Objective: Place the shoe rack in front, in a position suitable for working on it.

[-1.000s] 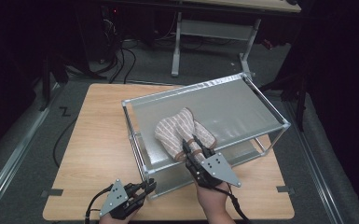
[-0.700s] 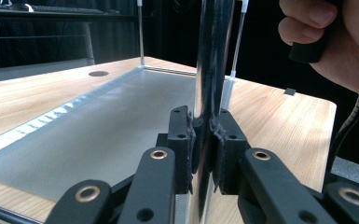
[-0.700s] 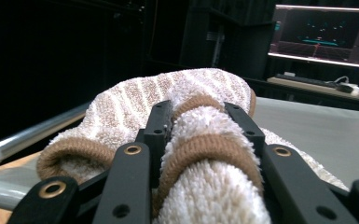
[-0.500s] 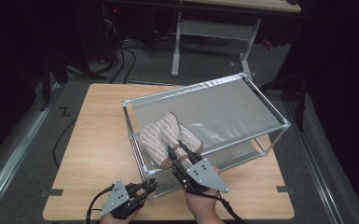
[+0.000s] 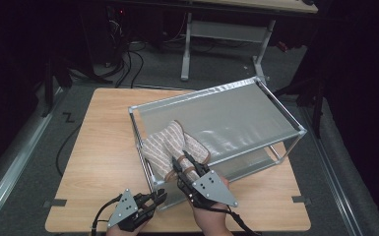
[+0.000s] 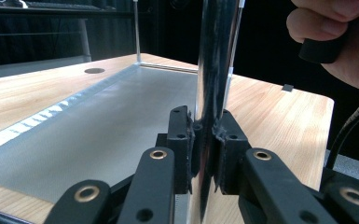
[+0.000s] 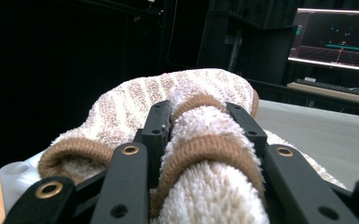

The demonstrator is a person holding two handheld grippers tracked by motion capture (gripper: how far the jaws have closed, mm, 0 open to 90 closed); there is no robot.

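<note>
Both grippers clamped: left on the rack post, right on the striped slippers.

High view: the slippers (image 5: 170,150) lie at the near left corner of the rack (image 5: 256,115) top shelf, right gripper (image 5: 183,162) on them, left gripper (image 5: 160,195) at the corner post (image 5: 153,189). Left gripper view adds the close-up: jaws pinched tight on the chrome post (image 6: 210,93). Right gripper view: jaws squeeze a slipper's brown cuff (image 7: 205,144); the second slipper (image 7: 135,109) lies just behind, touching.
</note>
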